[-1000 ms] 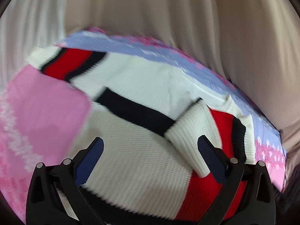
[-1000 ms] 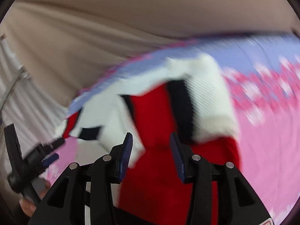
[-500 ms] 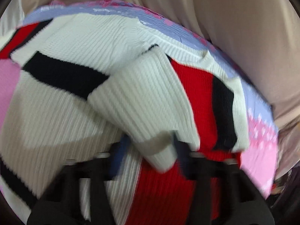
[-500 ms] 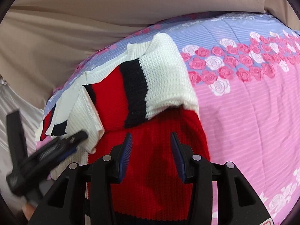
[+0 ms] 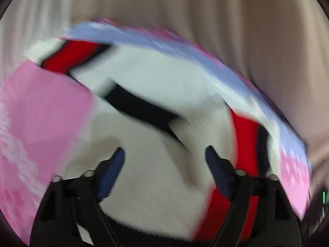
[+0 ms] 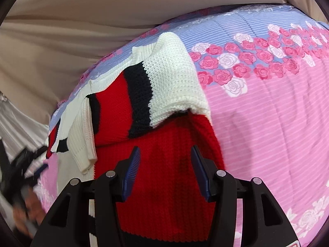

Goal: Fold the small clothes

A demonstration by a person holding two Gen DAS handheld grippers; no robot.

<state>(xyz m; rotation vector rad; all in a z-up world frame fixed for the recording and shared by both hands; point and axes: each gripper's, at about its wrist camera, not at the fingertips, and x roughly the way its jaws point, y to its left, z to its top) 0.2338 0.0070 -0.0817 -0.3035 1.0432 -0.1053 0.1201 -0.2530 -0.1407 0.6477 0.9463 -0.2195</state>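
A small knit sweater [image 6: 164, 185] in white, red and black lies on a pink and blue floral bedspread [image 6: 267, 113]. One sleeve [image 6: 168, 78] is folded in over the red body; a white cuff [image 6: 82, 127] lies at its left. My right gripper [image 6: 165, 154] is open and empty just above the red body. In the blurred left wrist view, my left gripper [image 5: 164, 154] is open and empty above the white part of the sweater [image 5: 154, 185]. The left gripper also shows at the left edge of the right wrist view [image 6: 24, 164].
A beige curtain or sheet [image 6: 82, 20] hangs behind the bed's far edge. The bedspread stretches out to the right of the sweater, with roses [image 6: 236, 65] across it.
My left gripper let go of the white cuff, opened and drew back to the left. The right gripper stayed open and moved slightly closer over the red body.
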